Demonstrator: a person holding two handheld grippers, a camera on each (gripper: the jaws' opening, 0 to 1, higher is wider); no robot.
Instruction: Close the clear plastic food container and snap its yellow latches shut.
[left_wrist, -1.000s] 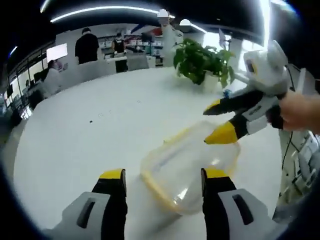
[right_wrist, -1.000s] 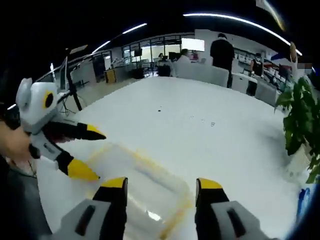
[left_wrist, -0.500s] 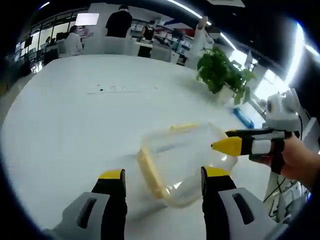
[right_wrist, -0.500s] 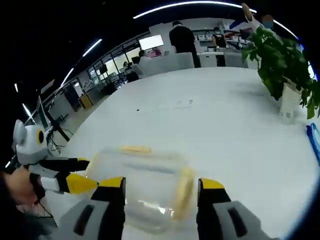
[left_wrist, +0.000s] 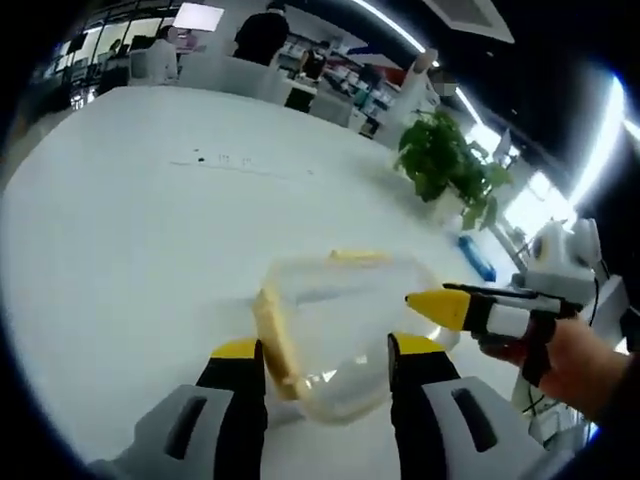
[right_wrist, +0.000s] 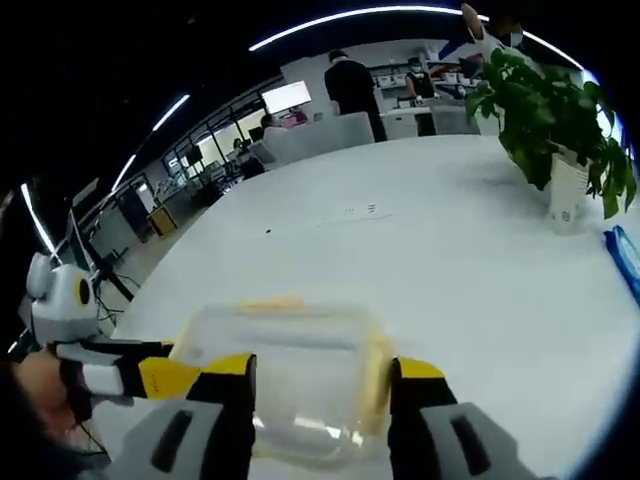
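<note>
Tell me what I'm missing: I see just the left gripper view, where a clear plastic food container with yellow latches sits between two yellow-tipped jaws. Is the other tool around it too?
Observer: Yes. In the right gripper view, the right gripper has its jaws apart, one at each side of the clear plastic food container.
Operator: And who holds the tool I'm looking along?
Observer: A person's hand grips the left gripper near that view's left edge, its yellow tip close to the container's side.
</note>
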